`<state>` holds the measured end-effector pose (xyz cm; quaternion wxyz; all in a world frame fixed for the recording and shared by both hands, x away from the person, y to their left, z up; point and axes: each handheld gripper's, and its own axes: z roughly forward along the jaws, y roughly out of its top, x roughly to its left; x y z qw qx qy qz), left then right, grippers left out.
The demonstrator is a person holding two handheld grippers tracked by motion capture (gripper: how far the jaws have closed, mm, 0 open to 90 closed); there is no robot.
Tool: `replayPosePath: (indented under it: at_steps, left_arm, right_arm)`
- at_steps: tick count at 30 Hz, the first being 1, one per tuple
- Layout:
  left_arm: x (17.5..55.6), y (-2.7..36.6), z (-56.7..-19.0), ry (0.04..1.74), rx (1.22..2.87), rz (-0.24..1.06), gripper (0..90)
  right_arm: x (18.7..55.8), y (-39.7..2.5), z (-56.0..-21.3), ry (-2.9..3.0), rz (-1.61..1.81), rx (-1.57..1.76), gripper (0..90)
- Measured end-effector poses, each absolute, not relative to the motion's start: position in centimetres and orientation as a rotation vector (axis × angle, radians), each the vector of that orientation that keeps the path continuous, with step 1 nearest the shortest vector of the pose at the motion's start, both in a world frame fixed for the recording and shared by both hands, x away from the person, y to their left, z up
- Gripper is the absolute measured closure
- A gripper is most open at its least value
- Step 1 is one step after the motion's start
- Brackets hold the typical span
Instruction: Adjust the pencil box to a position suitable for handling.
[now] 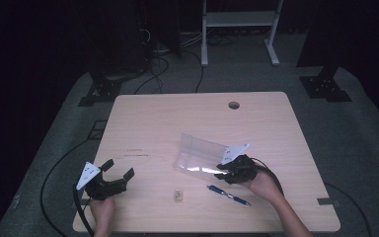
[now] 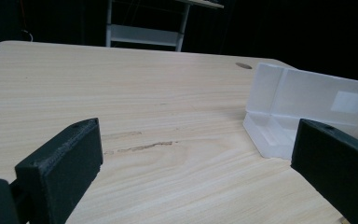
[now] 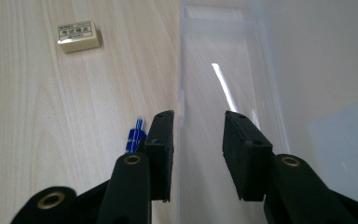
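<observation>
Near the front edge of the pale wood-grain table (image 1: pixel 153 123), the left gripper (image 1: pixel 118 173) rests with jaws spread wide, holding nothing. Beside it lie a small cream eraser (image 1: pixel 178 195) and a blue pen (image 1: pixel 228 194). Right gripper (image 1: pixel 223 170), jaws parted, straddles the near wall of the translucent plastic box (image 1: pixel 201 154), lid upright. Dark room, grey carpet.
</observation>
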<state>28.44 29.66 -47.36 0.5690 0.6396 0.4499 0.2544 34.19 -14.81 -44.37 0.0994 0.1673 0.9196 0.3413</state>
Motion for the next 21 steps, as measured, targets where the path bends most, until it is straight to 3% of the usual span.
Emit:
replayPosePath:
  at_steps: [21]
  left_arm:
    - [28.5,29.6,-47.4,1.058,1.514,0.595,1.1]
  right_arm:
    - [31.7,-20.0,-45.3,2.653,1.039,0.660,61.1]
